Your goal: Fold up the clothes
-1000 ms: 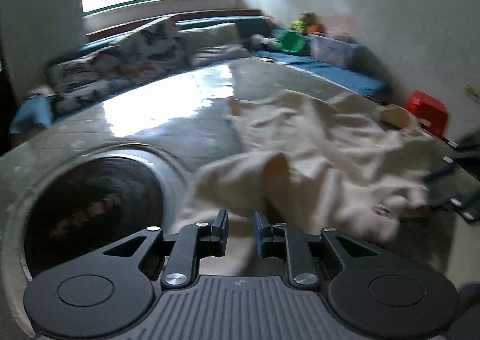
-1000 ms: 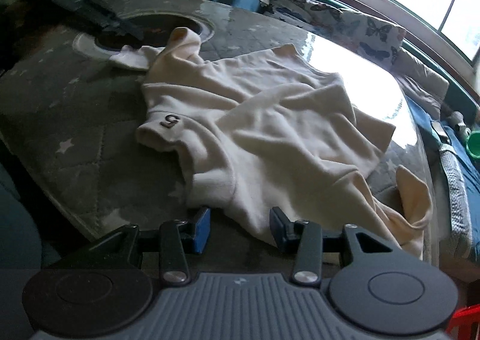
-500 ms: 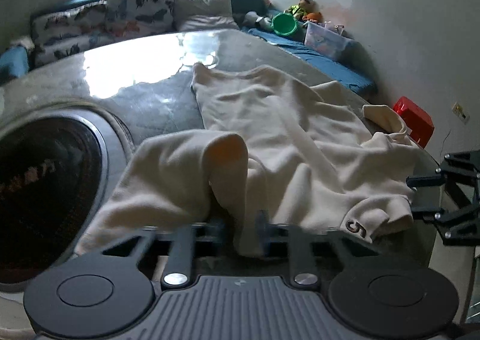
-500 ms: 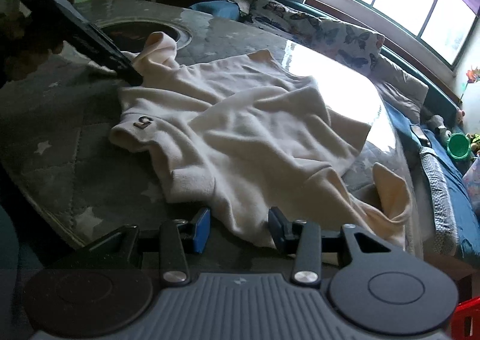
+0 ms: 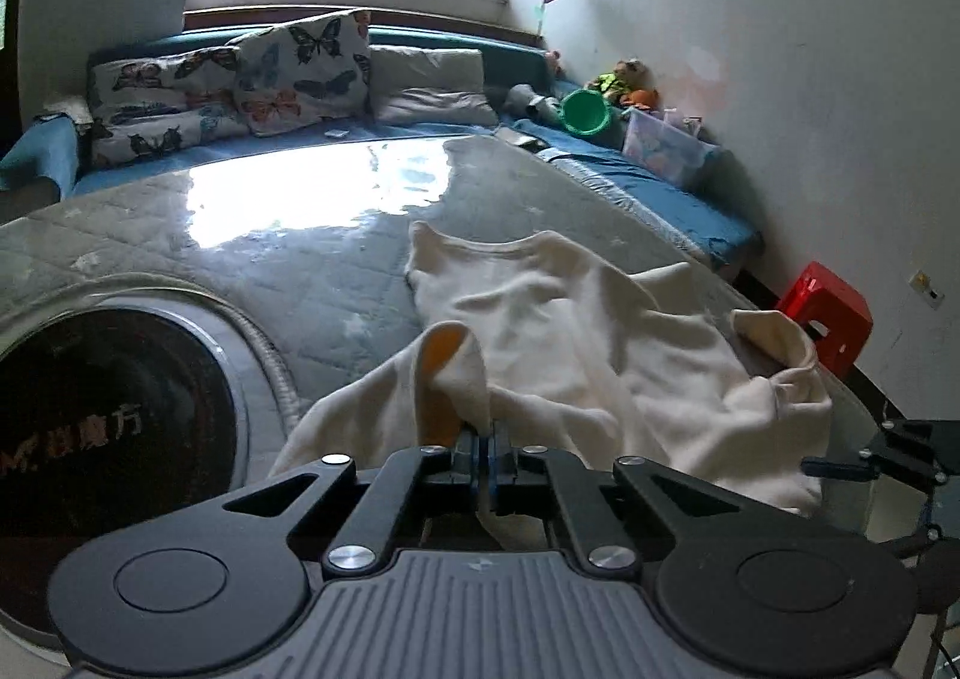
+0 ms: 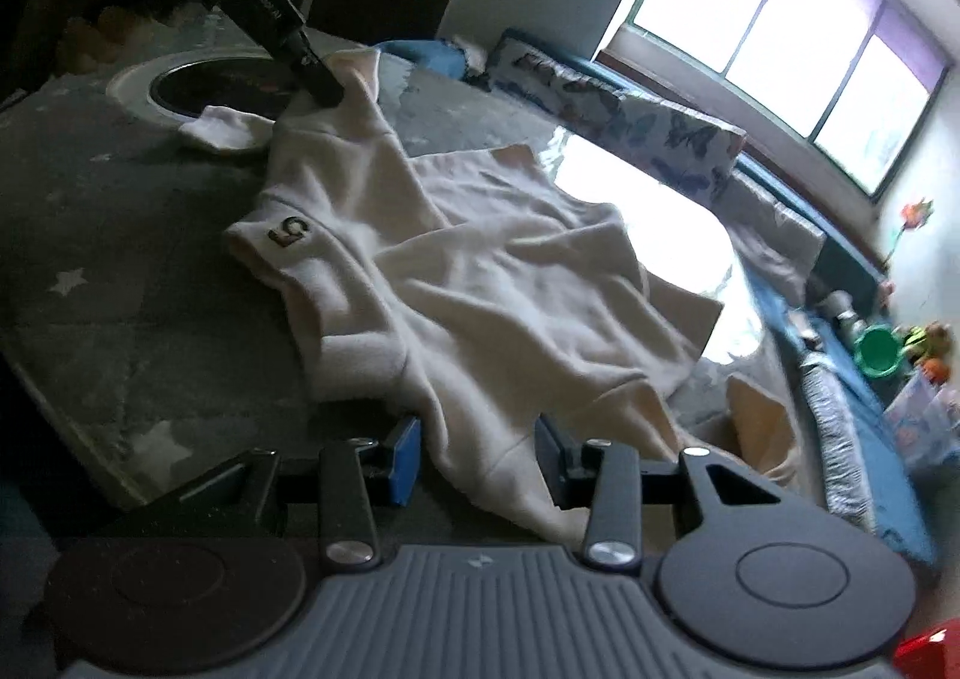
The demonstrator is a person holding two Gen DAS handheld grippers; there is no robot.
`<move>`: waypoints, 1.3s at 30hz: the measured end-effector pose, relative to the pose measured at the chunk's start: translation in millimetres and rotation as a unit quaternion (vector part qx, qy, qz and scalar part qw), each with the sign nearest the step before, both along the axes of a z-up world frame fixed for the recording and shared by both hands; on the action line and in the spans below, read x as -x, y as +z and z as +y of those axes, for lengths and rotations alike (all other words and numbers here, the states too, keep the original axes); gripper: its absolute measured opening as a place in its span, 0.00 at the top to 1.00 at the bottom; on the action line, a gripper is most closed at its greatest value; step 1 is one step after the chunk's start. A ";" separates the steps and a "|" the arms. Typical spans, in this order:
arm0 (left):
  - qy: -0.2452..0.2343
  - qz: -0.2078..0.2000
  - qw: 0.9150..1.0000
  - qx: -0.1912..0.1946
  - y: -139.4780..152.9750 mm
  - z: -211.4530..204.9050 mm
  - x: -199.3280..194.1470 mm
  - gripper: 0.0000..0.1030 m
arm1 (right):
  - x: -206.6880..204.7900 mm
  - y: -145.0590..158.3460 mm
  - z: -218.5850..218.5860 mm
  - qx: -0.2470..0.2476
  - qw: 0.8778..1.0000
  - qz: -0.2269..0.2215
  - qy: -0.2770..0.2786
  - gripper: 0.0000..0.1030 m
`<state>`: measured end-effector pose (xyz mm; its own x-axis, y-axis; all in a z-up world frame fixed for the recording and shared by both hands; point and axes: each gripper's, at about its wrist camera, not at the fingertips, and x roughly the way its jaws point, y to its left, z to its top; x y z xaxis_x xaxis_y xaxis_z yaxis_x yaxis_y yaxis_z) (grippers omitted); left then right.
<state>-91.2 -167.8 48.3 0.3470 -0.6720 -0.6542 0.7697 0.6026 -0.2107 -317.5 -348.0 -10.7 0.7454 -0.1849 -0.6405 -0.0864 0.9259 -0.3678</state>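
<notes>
A cream sweatshirt (image 5: 570, 343) lies crumpled on the grey quilted table cover (image 5: 240, 259). My left gripper (image 5: 485, 448) is shut on a raised fold at its near edge, next to a sleeve opening. In the right wrist view the same left gripper (image 6: 321, 85) pinches the far corner of the sweatshirt (image 6: 480, 283); a cuff with a "5" patch (image 6: 289, 231) lies on the left. My right gripper (image 6: 477, 451) stands open at the opposite hem. A tongue of cloth lies between its blue pads, which do not press on it. It also shows as the right gripper (image 5: 834, 466) at the table's right edge.
A round dark glass inset (image 5: 108, 415) with a white rim sits in the table to the left of the cloth. Behind the table runs a blue bench with butterfly cushions (image 5: 300, 67), a green bowl (image 5: 585, 112) and a plastic box (image 5: 660, 145). A red stool (image 5: 828, 313) stands on the right.
My left gripper's jaws have closed on the fold of the sweatshirt and raised it a little off the table. The right gripper has barely moved, with cloth still between its pads.
</notes>
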 end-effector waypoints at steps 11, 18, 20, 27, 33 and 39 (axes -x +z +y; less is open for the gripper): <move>0.006 0.026 0.999 -0.022 -20.0 -0.4 -8.2 0.93 | 10.9 2.5 -15.9 -0.035 0.999 0.012 -0.011 0.72; -0.002 0.038 0.999 -0.038 -30.8 -6.8 -7.6 0.75 | 4.4 6.1 -34.5 -0.121 0.992 0.016 -0.035 0.93; -0.004 0.037 0.999 -0.039 -32.8 -8.8 -7.5 0.82 | 3.0 15.7 -36.1 -0.121 0.992 0.001 -0.039 0.93; -0.002 0.028 1.000 -0.008 -16.1 -0.1 -10.0 0.97 | -7.4 75.1 -44.0 -0.104 0.990 -0.088 -0.042 0.94; 0.012 -0.006 0.998 0.053 33.0 23.5 -12.8 0.97 | -25.3 147.3 -52.0 -0.085 0.979 -0.184 -0.026 0.94; 0.036 -0.050 0.994 0.094 82.3 47.0 -23.4 0.97 | -60.9 194.5 -45.0 -0.068 0.968 -0.241 0.010 0.94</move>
<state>-67.8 -120.8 130.6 0.4562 -0.7497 -0.4795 0.7482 0.6148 -0.2495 -256.7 -393.0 183.8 0.9662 -0.1048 -0.2355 0.0456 0.9687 -0.2440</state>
